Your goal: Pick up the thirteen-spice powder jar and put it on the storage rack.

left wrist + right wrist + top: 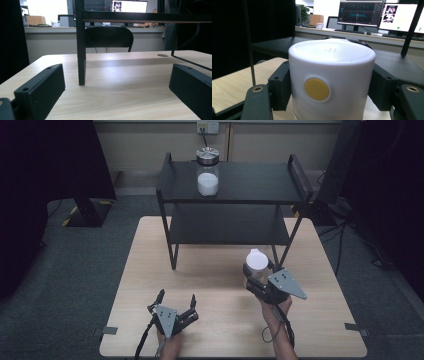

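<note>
Near the counter's [150,270] right edge, the right gripper [257,282] clamps the white-lidded jar [331,82] by its sides. Rigid, smooth, probably slippery; grip below the lid. Left gripper [176,301] gapes empty.

In the right gripper view, lower centre, the white container [331,82] is cut off by the bottom edge, its base unseen; the black jaws cover its flanks; in the high view the right gripper [260,279] hides the container's body below the lid; in the left gripper view the rack [80,45] leg runs out of the top edge; the screens at upper centre are too blurred to read.
</note>
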